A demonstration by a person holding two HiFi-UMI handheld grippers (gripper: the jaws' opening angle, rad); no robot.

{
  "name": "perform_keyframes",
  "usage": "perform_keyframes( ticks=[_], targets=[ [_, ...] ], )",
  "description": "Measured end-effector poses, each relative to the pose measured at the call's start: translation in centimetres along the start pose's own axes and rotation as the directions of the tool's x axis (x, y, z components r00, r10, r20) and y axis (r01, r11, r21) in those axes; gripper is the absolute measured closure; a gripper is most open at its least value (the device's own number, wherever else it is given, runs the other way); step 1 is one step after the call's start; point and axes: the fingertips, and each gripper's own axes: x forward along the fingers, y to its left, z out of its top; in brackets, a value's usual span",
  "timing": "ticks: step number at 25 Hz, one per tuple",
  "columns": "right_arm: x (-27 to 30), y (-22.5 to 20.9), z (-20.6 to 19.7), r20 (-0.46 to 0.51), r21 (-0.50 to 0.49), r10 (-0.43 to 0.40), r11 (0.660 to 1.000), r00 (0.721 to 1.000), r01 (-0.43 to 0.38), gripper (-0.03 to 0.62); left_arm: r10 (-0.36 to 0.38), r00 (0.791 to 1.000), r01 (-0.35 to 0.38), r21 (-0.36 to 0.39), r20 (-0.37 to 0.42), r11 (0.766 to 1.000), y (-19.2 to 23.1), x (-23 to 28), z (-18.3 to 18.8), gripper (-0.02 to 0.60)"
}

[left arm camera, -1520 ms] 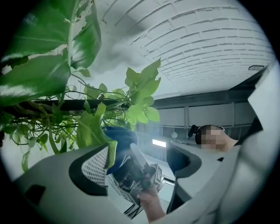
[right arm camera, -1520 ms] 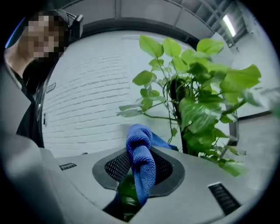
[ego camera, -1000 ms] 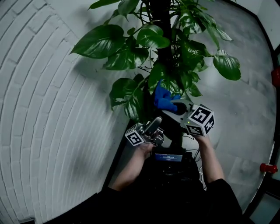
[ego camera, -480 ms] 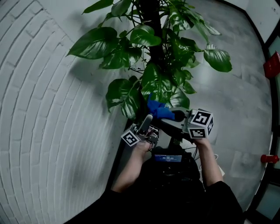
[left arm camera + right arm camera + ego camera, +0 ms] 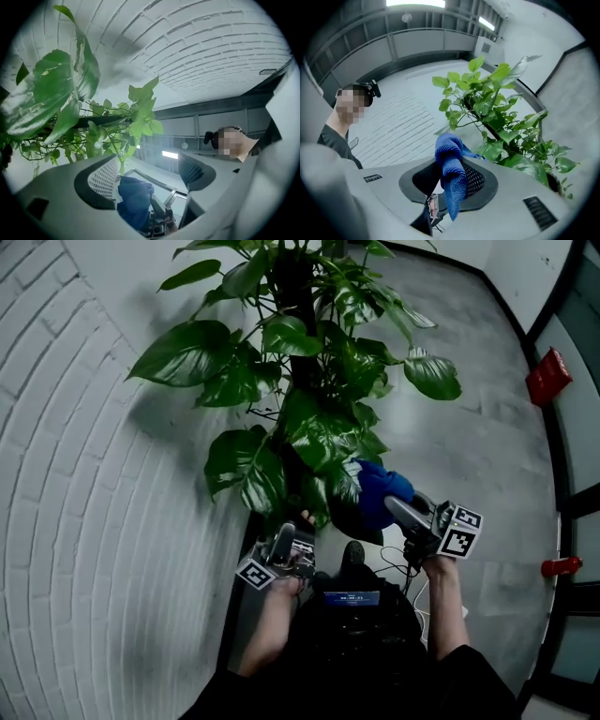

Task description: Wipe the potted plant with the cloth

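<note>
While I stand over the plant [image 5: 300, 381], my right gripper [image 5: 394, 508] pinches a blue cloth [image 5: 375, 491] between its closed jaws. In the right gripper view the cloth bunches up above the jaws and a tail of it hangs below them. Seen from my head, the cloth sits at the right of the plant's lowest leaves, just beside them; I cannot tell whether it touches a leaf. My left gripper [image 5: 281, 542] is near me, left of the cloth and under the lower leaves, with its jaws spread wide and nothing between them. Through that gap, in the left gripper view, the cloth shows farther off. A white brick wall [image 5: 84, 484] runs along the left; grey floor [image 5: 478, 427] lies to the right.
</note>
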Motion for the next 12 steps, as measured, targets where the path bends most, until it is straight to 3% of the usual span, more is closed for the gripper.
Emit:
perform_keyframes(
  ticks=[7,12],
  targets=[
    [-3.0,-0.1,1.9,0.095,0.012,-0.059,0.998,0.994,0.058,0.479,-0.13,0.992,0.13,0.0,-0.01,0.992,-3.6,2.8,-0.4,0.184],
    [-2.0,0.9,3.5,0.118,-0.02,-0.011,1.0,0.993,0.014,0.479,-0.159,0.987,0.159,0.007,-0.002,0.987,-4.2,4.0,0.2,0.187]
  ],
)
